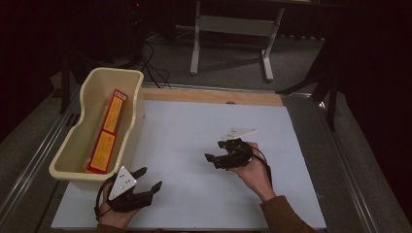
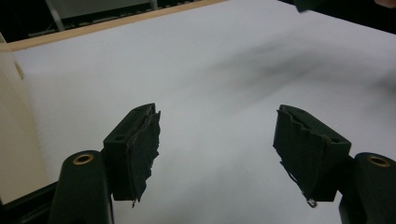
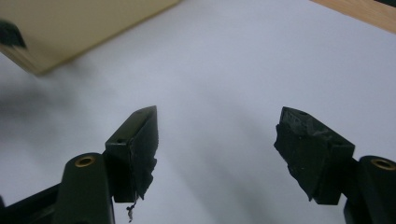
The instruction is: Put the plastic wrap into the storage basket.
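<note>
Cream bin (image 1: pixel 87 116) at left of frame, holding a red-and-yellow box (image 1: pixel 108 131) leaning lengthwise. Left gripper (image 1: pixel 147 180) just below bin, right gripper (image 1: pixel 214 154) at centre; both gaping, empty, over white board (image 1: pixel 194 194).

White tabletop (image 1: pixel 194 136) wide open between the 2 hand-held grippers; cream bin (image 1: pixel 87 145) with red box (image 1: pixel 108 131) blocks left edge.

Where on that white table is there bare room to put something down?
The far half of the white board, between the cream bin and the right edge, is bare. So is the near strip between the left hand-held gripper and the right hand-held gripper. The bin's corner is crowded.
</note>
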`<state>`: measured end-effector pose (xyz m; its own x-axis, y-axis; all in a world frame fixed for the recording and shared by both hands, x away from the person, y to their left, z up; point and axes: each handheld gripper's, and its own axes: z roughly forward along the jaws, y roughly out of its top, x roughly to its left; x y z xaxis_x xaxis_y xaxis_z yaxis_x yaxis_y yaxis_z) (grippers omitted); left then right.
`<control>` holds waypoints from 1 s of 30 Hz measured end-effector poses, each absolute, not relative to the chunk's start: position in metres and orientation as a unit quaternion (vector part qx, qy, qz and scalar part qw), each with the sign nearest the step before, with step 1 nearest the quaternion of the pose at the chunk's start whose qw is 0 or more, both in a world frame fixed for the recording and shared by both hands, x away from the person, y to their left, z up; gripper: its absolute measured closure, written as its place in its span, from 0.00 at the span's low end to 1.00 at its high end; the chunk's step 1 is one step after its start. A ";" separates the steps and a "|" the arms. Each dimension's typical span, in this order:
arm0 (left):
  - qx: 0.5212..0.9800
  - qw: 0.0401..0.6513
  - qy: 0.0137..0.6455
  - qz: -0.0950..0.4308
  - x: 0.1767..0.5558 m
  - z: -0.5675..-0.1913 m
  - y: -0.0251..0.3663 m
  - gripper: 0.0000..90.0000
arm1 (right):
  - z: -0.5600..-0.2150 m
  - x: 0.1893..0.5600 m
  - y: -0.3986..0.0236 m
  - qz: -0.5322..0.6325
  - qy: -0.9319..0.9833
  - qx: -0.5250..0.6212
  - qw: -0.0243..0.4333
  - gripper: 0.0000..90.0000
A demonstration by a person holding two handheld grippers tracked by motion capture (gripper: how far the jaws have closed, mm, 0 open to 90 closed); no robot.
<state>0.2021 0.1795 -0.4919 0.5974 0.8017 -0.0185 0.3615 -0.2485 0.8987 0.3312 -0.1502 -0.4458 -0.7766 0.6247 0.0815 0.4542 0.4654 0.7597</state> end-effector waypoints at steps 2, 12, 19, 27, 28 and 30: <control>0.756 0.476 0.386 0.231 0.203 -0.492 0.180 0.34 | -0.452 0.325 -0.161 0.412 0.846 0.317 0.117 0.33; 0.758 0.472 0.387 0.232 0.204 -0.493 0.179 0.34 | -0.477 0.299 -0.218 0.450 0.807 0.353 0.149 0.33; 0.757 0.471 0.388 0.233 0.204 -0.492 0.180 0.34 | -0.483 0.281 -0.247 0.455 0.794 0.363 0.175 0.33; 0.757 0.471 0.387 0.234 0.204 -0.492 0.179 0.34 | -0.495 0.268 -0.276 0.451 0.782 0.388 0.188 0.32; 0.758 0.471 0.387 0.234 0.204 -0.493 0.179 0.34 | -0.496 0.268 -0.279 0.451 0.779 0.393 0.190 0.32; 0.758 0.470 0.387 0.235 0.204 -0.493 0.179 0.34 | -0.497 0.268 -0.284 0.452 0.774 0.400 0.192 0.32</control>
<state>0.2041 0.1785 -0.4926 0.5908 0.8068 -0.0074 0.3658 -0.2597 0.8937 0.2681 -0.2837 -0.4965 -0.6065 0.7925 0.0645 0.4458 0.2718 0.8529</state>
